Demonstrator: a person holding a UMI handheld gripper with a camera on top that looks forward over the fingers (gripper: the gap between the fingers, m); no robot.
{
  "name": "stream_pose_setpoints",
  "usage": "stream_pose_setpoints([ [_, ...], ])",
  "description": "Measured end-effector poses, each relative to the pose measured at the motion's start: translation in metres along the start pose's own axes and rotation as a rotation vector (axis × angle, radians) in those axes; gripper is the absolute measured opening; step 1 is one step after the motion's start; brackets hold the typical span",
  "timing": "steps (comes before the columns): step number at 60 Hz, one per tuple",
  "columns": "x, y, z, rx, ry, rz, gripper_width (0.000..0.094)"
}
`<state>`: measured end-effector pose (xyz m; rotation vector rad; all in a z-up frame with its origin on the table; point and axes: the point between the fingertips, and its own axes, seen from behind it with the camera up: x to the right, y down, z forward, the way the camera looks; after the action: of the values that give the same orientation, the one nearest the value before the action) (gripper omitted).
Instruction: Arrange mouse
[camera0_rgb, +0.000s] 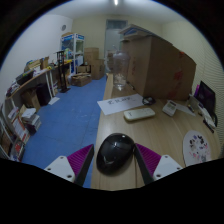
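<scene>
— Mouse first: where is the rounded black computer mouse?

— Lying on the light wooden desk, right between the two fingers of the gripper. Its body fills most of the space between the purple pads.

— Are the fingers clamped on it?

— I can't tell for certain. They stand spread to either side of it and the mouse rests on the desk by its own weight; whether the pads touch its flanks is hidden by the dark body.

— What lies beyond the fingers?

— A flat white rectangular keyboard-like slab just ahead of the mouse, and further on a sheet of white paper. Past that stands a clear, rounded fan-like object, and beside it a large brown cardboard box.

— And off to the side?

— A round white patterned disc on the desk near the right finger, a dark screen behind it, and blue carpet on the floor, with cluttered shelves against the far wall.
</scene>
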<state>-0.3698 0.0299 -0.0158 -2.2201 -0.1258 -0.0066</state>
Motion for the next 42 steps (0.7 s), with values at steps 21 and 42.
stream_pose_setpoints([
  [21,0.0,-0.005,0.0,0.007,-0.055,0.054,0.0796],
  [42,0.011,-0.004,0.002,-0.006,-0.062,0.102,0.0528],
])
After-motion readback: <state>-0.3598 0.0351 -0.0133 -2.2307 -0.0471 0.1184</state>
